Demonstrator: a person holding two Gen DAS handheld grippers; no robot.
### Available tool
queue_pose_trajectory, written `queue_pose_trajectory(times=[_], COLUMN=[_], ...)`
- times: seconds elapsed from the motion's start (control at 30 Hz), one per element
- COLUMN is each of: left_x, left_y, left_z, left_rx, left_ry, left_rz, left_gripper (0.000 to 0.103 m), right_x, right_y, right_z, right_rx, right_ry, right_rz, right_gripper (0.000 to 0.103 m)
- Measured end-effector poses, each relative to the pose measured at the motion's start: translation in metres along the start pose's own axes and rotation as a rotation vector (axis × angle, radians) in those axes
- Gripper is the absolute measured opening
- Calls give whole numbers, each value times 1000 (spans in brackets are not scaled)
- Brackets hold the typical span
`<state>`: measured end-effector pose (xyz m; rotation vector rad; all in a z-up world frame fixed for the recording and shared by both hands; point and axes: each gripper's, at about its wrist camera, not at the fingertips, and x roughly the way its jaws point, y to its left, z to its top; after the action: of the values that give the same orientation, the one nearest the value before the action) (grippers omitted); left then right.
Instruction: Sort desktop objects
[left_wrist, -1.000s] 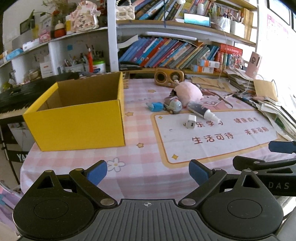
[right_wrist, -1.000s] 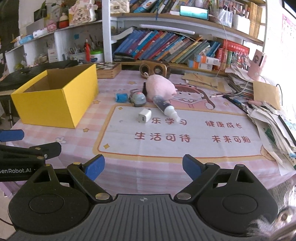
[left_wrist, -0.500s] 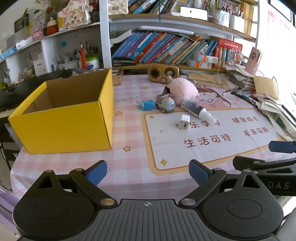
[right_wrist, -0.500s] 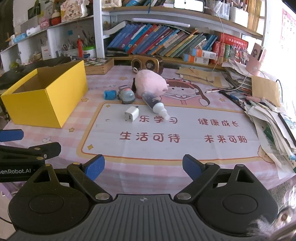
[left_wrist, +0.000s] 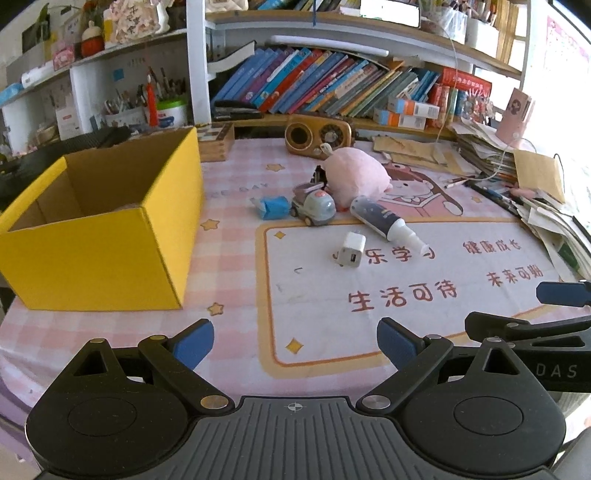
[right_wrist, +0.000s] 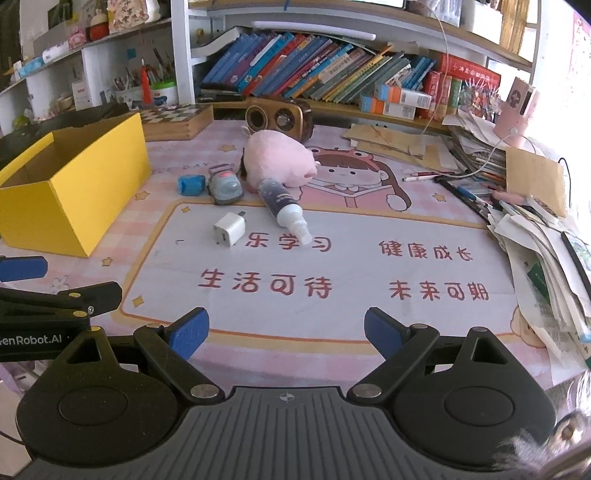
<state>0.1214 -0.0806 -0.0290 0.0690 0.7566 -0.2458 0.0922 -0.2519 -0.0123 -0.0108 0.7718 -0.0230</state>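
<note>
An open yellow cardboard box (left_wrist: 107, 236) (right_wrist: 74, 184) stands on the left of the pink desk mat. Right of it lie a small blue object (left_wrist: 273, 206) (right_wrist: 191, 184), a grey toy car (left_wrist: 314, 205) (right_wrist: 224, 186), a pink plush toy (left_wrist: 356, 177) (right_wrist: 277, 160), a dark spray bottle with a white cap (left_wrist: 384, 223) (right_wrist: 282, 208) and a white charger plug (left_wrist: 351, 249) (right_wrist: 229, 229). My left gripper (left_wrist: 295, 341) is open and empty above the mat's near edge. My right gripper (right_wrist: 286, 334) is open and empty beside it.
A wooden radio (left_wrist: 317, 134) and a chessboard box (right_wrist: 173, 120) stand at the back under bookshelves. Stacked papers and pens (right_wrist: 535, 221) crowd the right edge. The right gripper's side shows in the left wrist view (left_wrist: 535, 332).
Both grippers have moved forward and a little right toward the objects, so box and objects look larger and closer. Both stay open and empty.
</note>
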Motion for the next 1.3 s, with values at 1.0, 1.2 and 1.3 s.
queue_pose_trajectory(times=[1.0,1.2,1.3], left_x=[74,94,108], left_y=[-48,-52,-54], left_z=[45,53,57], left_rx=[-15,13,22], left_ry=[60,64,70], left_rz=[-1,-15,-22], left_gripper=[72,51,47], right_x=[87,103,112], right_y=[-65,-63,-64], right_z=[59,71,77], right_rx=[-55,-76,-81], right_ry=[62,73,72], right_rz=[155,214,229], right_gripper=[69,58,57])
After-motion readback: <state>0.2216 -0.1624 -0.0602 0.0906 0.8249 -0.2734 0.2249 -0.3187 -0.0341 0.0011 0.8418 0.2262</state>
